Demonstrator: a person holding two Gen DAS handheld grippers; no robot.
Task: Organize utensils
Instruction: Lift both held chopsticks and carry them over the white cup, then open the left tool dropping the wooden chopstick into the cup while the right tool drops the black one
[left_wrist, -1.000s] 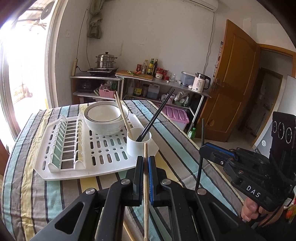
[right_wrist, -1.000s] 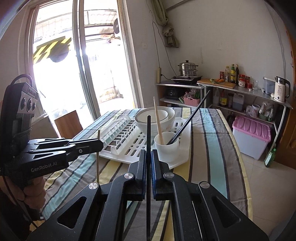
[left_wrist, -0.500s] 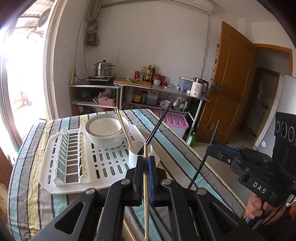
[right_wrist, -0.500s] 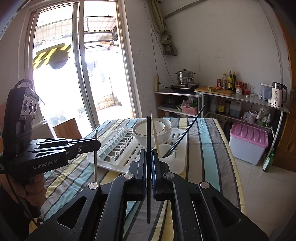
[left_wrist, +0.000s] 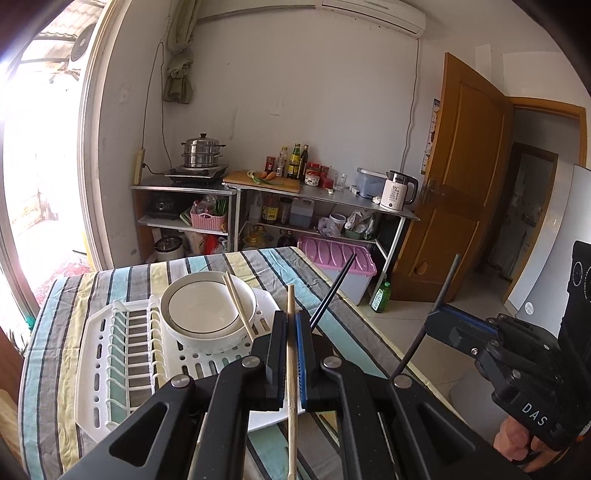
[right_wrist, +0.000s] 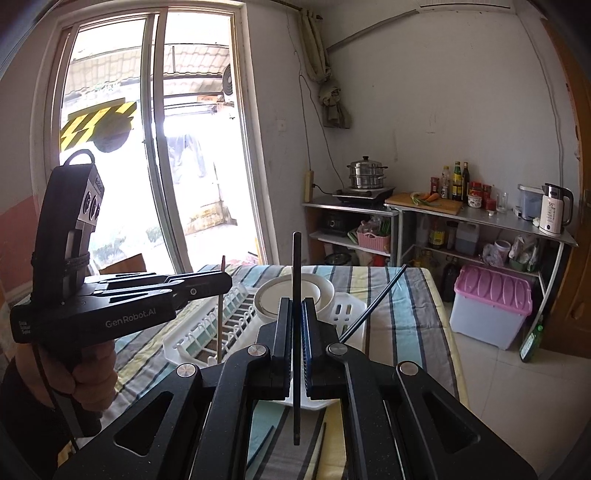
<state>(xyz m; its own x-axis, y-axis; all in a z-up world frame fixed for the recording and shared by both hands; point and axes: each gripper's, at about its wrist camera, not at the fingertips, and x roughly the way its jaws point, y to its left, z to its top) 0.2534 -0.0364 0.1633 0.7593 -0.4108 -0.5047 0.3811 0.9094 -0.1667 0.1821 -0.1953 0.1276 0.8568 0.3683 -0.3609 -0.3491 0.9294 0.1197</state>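
My left gripper (left_wrist: 291, 325) is shut on a light wooden chopstick (left_wrist: 290, 369), held upright above the striped table. My right gripper (right_wrist: 296, 314) is shut on a black chopstick (right_wrist: 296, 332), also upright. The right gripper shows at the right of the left wrist view (left_wrist: 480, 339); the left gripper shows at the left of the right wrist view (right_wrist: 147, 299). On the table a white drying rack (left_wrist: 110, 354) holds a white bowl (left_wrist: 207, 314). A wooden chopstick (left_wrist: 238, 306) and a black chopstick (left_wrist: 334, 288) lean out of a cup hidden behind my left fingers.
The table has a striped cloth (left_wrist: 48, 350). Behind it stand metal shelves (left_wrist: 325, 199) with a steamer pot, bottles and a kettle, and a pink-lidded bin (left_wrist: 340, 266) on the floor. A wooden door (left_wrist: 461, 203) is at the right, a glass door (right_wrist: 147, 147) at the left.
Both grippers have risen and pulled back from the table with their chopsticks. The rack and cup look lower and farther off, and the cup is now hidden behind the left fingers.
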